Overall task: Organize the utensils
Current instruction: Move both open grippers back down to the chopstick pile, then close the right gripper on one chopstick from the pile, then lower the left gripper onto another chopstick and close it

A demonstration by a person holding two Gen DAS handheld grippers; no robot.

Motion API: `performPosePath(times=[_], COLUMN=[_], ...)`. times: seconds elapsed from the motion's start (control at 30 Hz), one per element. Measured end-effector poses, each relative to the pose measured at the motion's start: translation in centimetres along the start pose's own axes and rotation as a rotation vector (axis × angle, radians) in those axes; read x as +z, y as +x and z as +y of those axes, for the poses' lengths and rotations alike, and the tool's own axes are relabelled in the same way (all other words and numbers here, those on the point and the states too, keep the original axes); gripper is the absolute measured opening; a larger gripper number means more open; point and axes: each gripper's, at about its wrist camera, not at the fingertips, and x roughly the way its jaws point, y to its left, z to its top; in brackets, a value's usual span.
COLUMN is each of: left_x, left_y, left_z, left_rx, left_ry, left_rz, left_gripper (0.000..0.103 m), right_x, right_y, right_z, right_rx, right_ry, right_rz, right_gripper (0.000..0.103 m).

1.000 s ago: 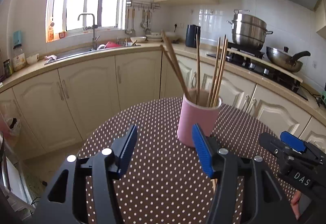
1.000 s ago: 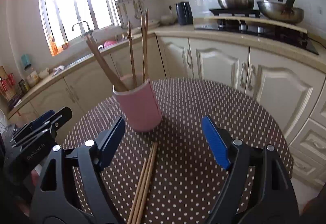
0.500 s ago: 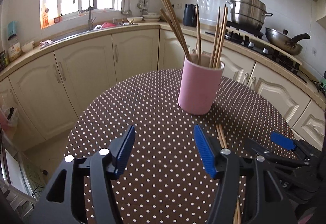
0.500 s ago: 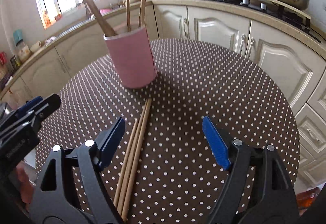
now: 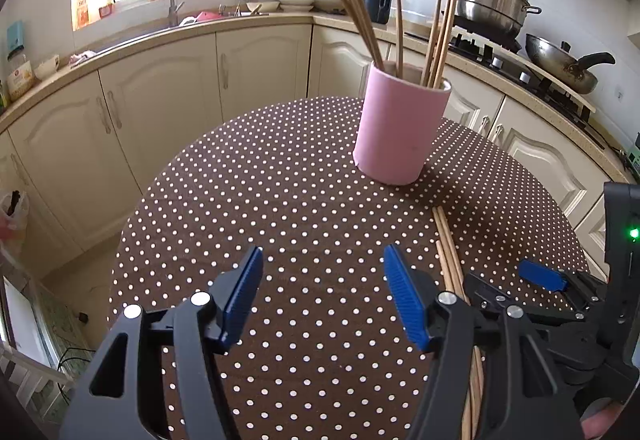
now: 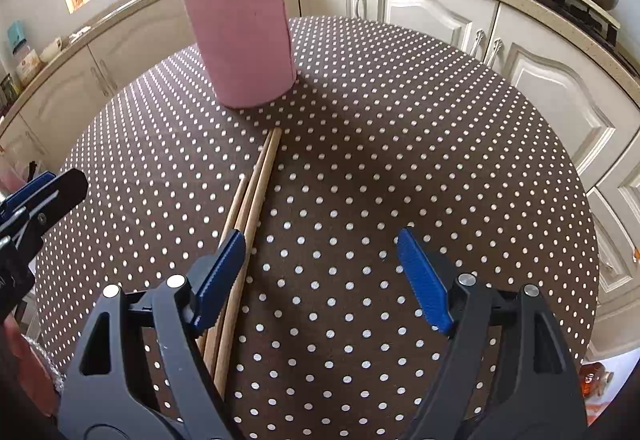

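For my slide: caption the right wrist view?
Open right hand-held gripper over loose chopsticks near pink holder.

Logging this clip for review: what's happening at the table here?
A person holds tongs in each hand over a dotted table. A pink cup already holds several chopsticks. More chopsticks lie loose on the cloth. The right tongs are open beside them, and the left tongs are opening with nothing between them.

Upright pink holder (image 6: 244,39) of wooden chopsticks (image 5: 436,27) on dotted table; 3 loose chopsticks (image 6: 256,183) flat just beside it
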Motion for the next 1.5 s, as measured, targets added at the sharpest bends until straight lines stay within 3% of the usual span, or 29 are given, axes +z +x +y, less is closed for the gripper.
performPosePath(times=[0.4, 0.43, 0.5, 0.6, 0.63, 0.97, 1.33, 1.5], left_x=[-0.4, -0.4, -0.5, -0.5, -0.5, -1.1, -1.4, -1.3], left_y=[1.4, 1.5, 1.6, 1.7, 1.8, 2.2, 5.0, 5.7], left_z=[0.0, 0.1, 0.1, -0.2, -0.3, -4.2, -7.5, -8.0], left_rx=[-0.026, -0.028, -0.035, -0.042, -0.046, -0.13, -0.027, 0.006], left_ry=[-0.017, -0.018, -0.022, -0.015, -0.009, 0.102, 0.171, 0.185], left_rz=[0.055, 0.057, 0.065, 0.073, 0.076, 0.141, 0.243, 0.245], left_gripper=[0.064, 0.064, 0.064, 0.064, 0.064, 0.067, 0.069, 0.069], right_x=[0.9, 1.1, 1.2, 1.2, 1.0, 0.5, -0.2, -0.1], right_y=[0.7, 0.8, 0.7, 0.4, 0.3, -0.3, -0.6, -0.6], right_z=[2.1, 2.1, 2.3, 2.7, 2.6, -1.6, -3.9, -3.8], right_rx=[-0.068, -0.06, -0.039, -0.018, -0.015, 0.165, 0.252, 0.255], right_ry=[-0.057, -0.06, -0.076, -0.105, -0.105, 0.048, 0.111, 0.116], right_rz=[0.038, 0.043, 0.035, 0.025, 0.018, 0.049, 0.035, 0.03], right_gripper=[0.076, 0.07, 0.032, 0.013, 0.011, 0.007, 0.007, 0.007])
